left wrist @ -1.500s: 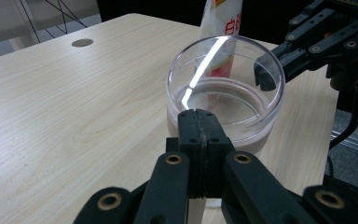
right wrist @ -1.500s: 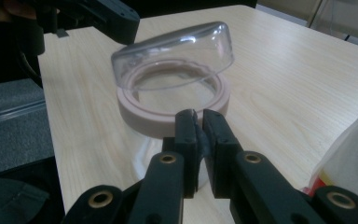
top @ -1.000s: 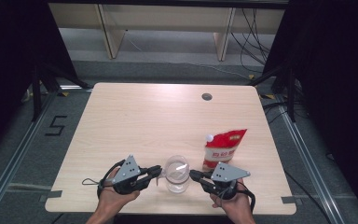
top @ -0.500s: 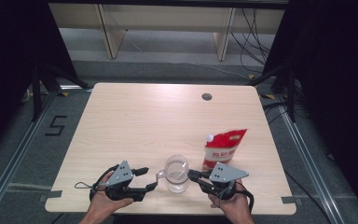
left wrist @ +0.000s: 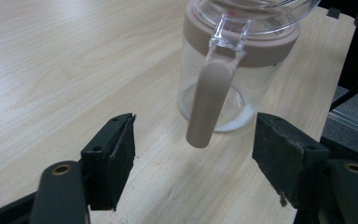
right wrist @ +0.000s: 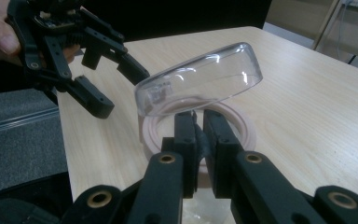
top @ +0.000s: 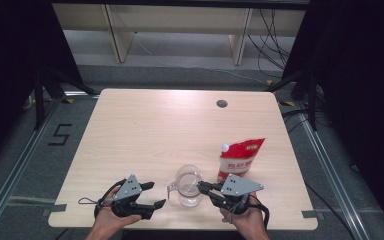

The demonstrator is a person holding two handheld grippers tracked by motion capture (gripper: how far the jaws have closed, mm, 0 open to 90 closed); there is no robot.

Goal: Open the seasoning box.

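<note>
Right gripper: jaws pinched shut on the jar's rim, likely steadying it while the hinged clear lid stands tilted open.
Left gripper: jaws have just been opening, now wide, nothing between them; it sits just beside the handle, apart from it.
Glass jar: upright at the tabletop's near edge, clear body, beige collar and handle, thin white residue at the bottom.
Red pouch: lies just beyond the jar, probably the refill.

Pale wooden table, round hole near far edge. Clear jug standing near front edge. Red pouch lying just beside.

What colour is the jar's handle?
The handle is a dusty pinkish beige, clearest in the left gripper view.
</note>
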